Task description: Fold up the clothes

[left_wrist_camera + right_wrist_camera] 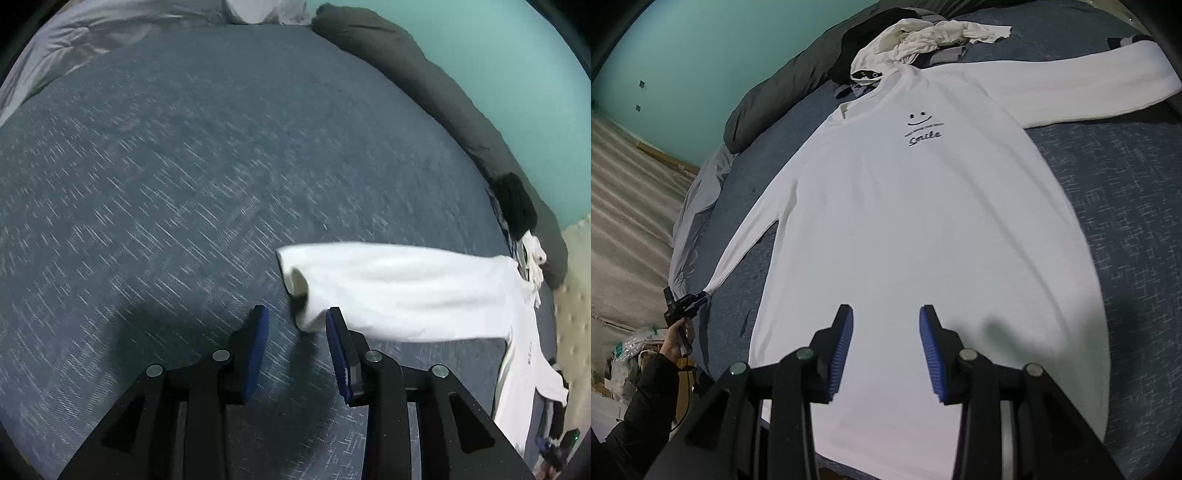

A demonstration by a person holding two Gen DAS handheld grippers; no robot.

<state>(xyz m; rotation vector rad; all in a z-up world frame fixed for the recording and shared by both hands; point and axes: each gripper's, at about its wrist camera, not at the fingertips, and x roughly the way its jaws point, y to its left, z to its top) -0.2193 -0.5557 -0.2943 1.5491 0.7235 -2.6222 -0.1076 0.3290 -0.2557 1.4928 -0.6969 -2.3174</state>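
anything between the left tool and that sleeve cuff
Nothing visible. The open left tool sits right at the cuff, which lies on the bed just ahead, nearer its right finger, with only bare bedding between them.

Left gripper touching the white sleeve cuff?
Cannot tell. In the left wrist view, one fingertip of the open left gripper overlaps the edge of the sleeve cuff, and neither a gap nor contact shows plainly.
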